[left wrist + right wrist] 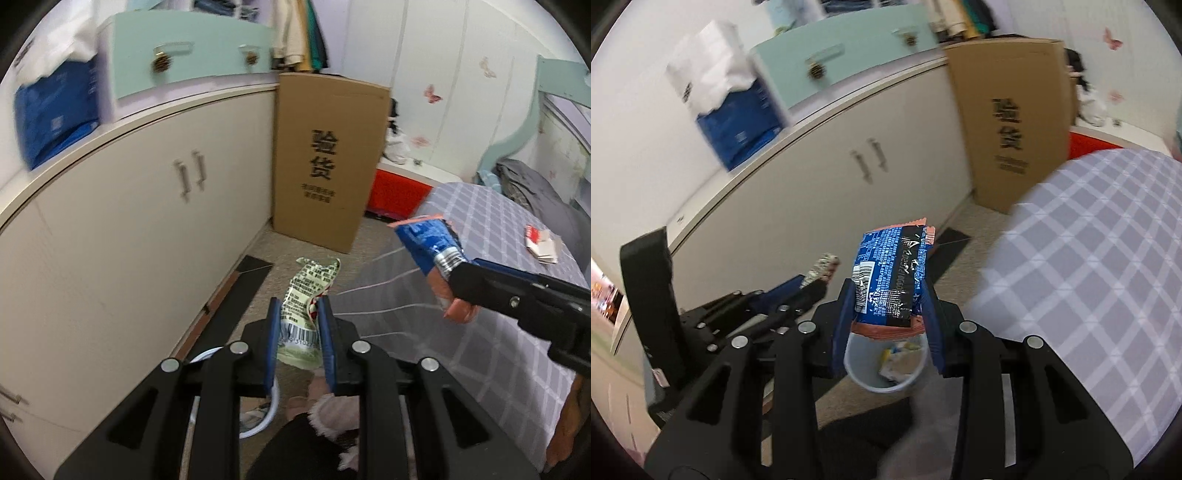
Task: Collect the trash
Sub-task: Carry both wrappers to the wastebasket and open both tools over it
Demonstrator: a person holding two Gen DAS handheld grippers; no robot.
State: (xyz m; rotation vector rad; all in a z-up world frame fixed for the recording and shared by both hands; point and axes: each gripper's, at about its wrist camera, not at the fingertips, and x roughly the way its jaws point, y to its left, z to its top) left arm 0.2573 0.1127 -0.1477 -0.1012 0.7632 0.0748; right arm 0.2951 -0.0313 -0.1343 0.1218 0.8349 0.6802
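Note:
My left gripper [299, 306] is shut on a crumpled pale green wrapper [310, 280] with a barcode, held over the floor. From the right, my right gripper [456, 273] comes in shut on a blue and orange snack wrapper [424, 240]. In the right wrist view, that blue wrapper [890, 277] sits between the blue pads of the right gripper [889, 284], directly above a white bin [858, 360] holding some scraps. The left gripper [816, 284] is to its left with the green wrapper [823, 264] seen edge-on. The bin's rim [272, 404] shows below the left fingers.
A bed with a grey checked sheet [498, 240] fills the right, with a red and white paper scrap [541, 243] on it. A white cabinet [129, 221] runs along the left. A tall cardboard box [328, 158] stands behind. A person's foot in a fluffy slipper [332, 406] is near the bin.

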